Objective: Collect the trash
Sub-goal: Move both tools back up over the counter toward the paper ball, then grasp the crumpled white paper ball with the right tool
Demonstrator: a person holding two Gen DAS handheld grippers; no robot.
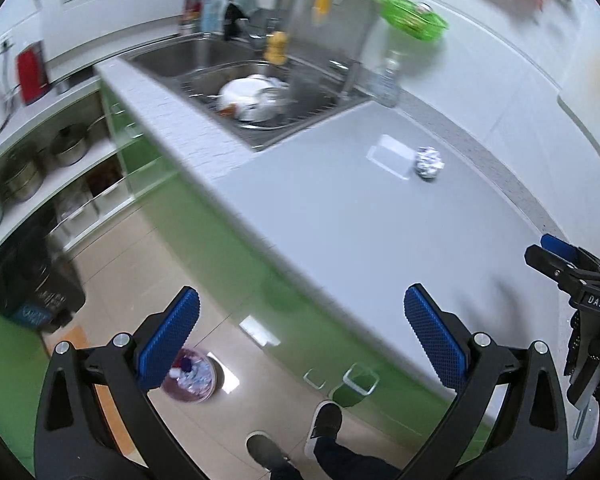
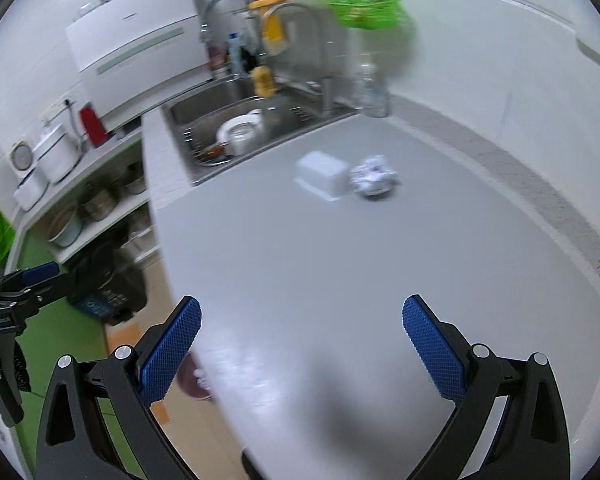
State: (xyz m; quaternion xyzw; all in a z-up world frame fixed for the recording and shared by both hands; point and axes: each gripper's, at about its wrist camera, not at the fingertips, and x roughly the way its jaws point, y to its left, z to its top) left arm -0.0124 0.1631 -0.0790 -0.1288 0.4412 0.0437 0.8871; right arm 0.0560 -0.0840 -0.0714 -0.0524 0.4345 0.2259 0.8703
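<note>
A crumpled foil ball [image 1: 429, 162] [image 2: 374, 178] lies on the grey counter [image 1: 340, 220] [image 2: 320, 260], touching a small white plastic tub [image 1: 391, 156] [image 2: 322, 175] that lies upside down. A round bin [image 1: 190, 374] holding crumpled trash stands on the floor below the counter edge; in the right wrist view only a bit of the bin [image 2: 192, 380] shows. My left gripper [image 1: 300, 332] is open and empty, over the counter's front edge. My right gripper [image 2: 300, 344] is open and empty above the near counter, far from the foil ball.
A steel sink [image 1: 260, 92] [image 2: 240, 128] with white dishes is at the back left. A clear bottle [image 1: 386, 80] [image 2: 370, 88] and a green basket [image 1: 414, 20] [image 2: 366, 8] stand beyond. Shelves with pots [image 1: 40, 164] and a black box [image 1: 32, 280] are at left. The person's shoes [image 1: 324, 424] are below.
</note>
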